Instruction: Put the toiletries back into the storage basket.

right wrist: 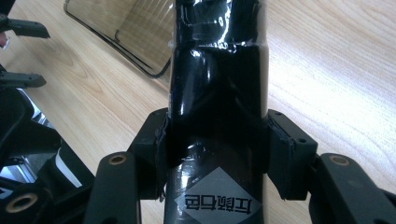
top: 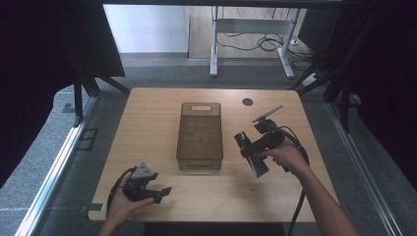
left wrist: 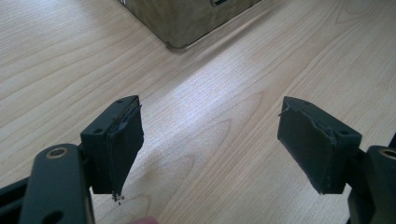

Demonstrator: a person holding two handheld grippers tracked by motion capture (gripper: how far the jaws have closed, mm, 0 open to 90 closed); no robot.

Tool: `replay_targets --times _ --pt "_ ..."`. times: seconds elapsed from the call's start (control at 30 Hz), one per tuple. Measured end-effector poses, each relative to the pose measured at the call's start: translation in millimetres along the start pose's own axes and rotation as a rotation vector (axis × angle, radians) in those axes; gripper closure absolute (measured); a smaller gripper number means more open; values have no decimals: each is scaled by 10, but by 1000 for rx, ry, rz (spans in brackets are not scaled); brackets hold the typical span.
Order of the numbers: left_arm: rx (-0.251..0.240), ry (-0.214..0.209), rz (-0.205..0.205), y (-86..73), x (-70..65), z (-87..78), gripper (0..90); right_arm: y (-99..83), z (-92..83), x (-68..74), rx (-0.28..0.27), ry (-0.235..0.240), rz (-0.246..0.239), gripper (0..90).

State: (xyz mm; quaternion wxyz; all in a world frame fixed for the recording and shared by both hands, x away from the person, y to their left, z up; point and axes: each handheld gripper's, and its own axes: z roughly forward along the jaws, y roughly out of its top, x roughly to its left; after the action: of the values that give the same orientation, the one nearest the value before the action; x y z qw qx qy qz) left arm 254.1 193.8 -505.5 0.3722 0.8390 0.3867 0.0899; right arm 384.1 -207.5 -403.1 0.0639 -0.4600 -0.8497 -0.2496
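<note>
A person's right hand holds my right gripper [top: 252, 147] over the right half of the table, to the right of the bin. It is shut on a glossy black bottle [top: 248, 150] that lies slanted across its jaws. In the right gripper view the bottle [right wrist: 217, 84] runs upward between both pads of that gripper [right wrist: 217, 149] and bears a grey diamond label. A brown see-through bin [top: 199, 132] stands at the table's middle, its inside seemingly bare. My left gripper [top: 164, 192] rests near the front left edge in the person's left hand. This gripper [left wrist: 210, 140] is open over bare wood.
The wooden table [top: 147, 113] has a round black cable hole [top: 247, 102] at the back right. A corner of the bin [left wrist: 187, 18] lies ahead of the left gripper. Beyond the table stands a white desk frame [top: 251, 29] with cables on the floor.
</note>
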Motion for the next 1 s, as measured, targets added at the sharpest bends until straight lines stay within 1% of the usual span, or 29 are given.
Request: replay_targets --times 0.2,0.37,0.5,0.53,0.6,0.63,0.7,0.77,1.0 --pt "1 0 0 -1 1 0 226 93 -15 23 0 1 4 471" --pt "2 -1 -3 -1 -2 -3 226 157 -35 26 -14 1 6 471" --pt "1 -1 -3 -1 0 -2 226 221 -32 56 -15 0 -1 471" --pt "0 -1 -5 0 -6 2 226 260 -27 77 -11 -1 -3 471" --pt "0 -3 -6 -1 -7 2 226 303 -26 91 -19 2 -4 472" --pt "-6 1 -4 1 -11 -2 227 326 -27 97 -21 5 -3 472" --pt "-1 -1 4 3 -6 -10 228 372 -26 110 -23 5 -5 473" --pt "-5 -1 -1 2 -9 -5 227 415 -22 123 -25 6 -7 473" --pt "3 -8 3 1 -10 3 227 540 10 173 -27 12 -7 473"
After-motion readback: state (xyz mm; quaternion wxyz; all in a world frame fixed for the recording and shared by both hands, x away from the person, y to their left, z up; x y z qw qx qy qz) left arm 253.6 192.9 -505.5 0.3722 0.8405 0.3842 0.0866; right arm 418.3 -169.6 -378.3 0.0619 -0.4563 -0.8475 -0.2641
